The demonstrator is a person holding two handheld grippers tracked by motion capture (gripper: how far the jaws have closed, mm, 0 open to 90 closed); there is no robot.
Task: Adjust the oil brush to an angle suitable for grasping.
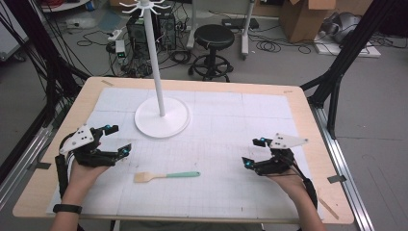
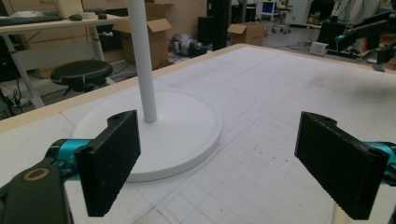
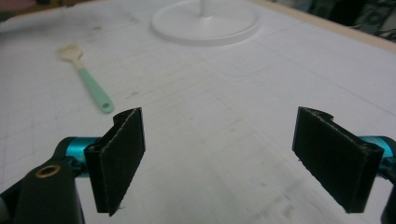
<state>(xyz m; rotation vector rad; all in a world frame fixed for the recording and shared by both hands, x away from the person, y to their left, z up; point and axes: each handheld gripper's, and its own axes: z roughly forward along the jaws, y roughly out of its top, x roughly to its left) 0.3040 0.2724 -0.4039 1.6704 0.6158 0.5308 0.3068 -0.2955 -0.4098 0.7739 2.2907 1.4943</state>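
The small wooden spatula with a mint-green handle (image 1: 166, 176) lay low-centre on the desk (image 1: 298, 120), looking light and stiff, best gripped mid-handle; both tongs, left (image 1: 114, 139) and right (image 1: 253, 151), stood apart, empty.

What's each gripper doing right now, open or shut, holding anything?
Left gripper: open, nothing between the jaws, near the white stand.
Right gripper: open, holding nothing; the spatula lies apart on the table.

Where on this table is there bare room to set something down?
The right half of the mat, beyond the right gripper, is bare to the far edge. So is the near strip in front of the spatula. The left middle is tighter, with the stand base, left gripper and spatula.
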